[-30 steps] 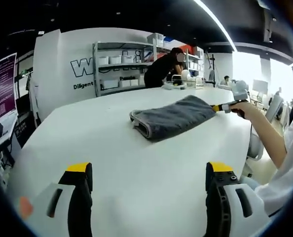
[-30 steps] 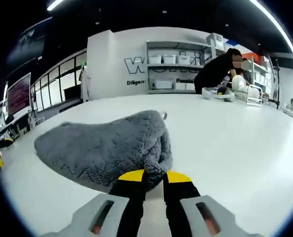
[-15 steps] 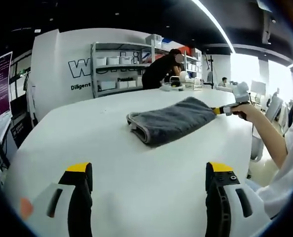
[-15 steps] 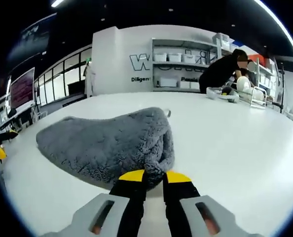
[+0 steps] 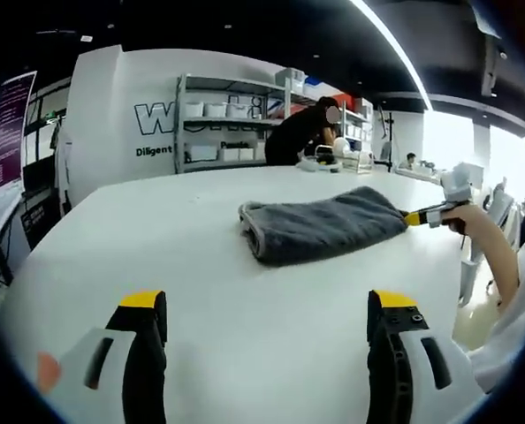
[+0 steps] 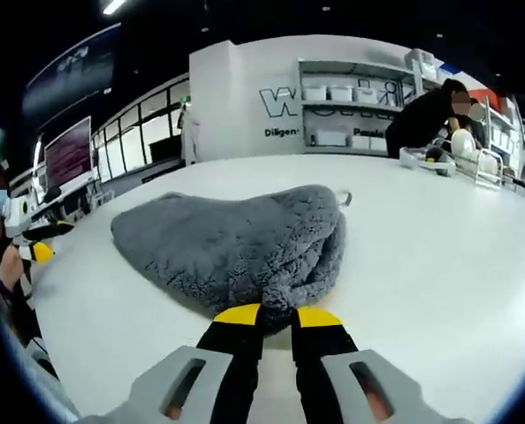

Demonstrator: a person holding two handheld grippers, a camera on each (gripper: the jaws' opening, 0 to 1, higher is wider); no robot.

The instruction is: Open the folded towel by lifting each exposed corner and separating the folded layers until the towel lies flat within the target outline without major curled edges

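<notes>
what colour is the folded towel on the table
Grey, a plain fluffy pile with no pattern. The towel shows best in the right gripper view.

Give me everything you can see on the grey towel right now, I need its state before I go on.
The grey plush towel is still folded, a thick fluffy bundle lying on the white tabletop. In the left gripper view its stacked layers show at the rounded end facing the camera. A small loop tag sticks out at its far edge in the right gripper view. The right gripper has its yellow-tipped jaws shut on the near corner; the left gripper stands open, well short of the towel.
</notes>
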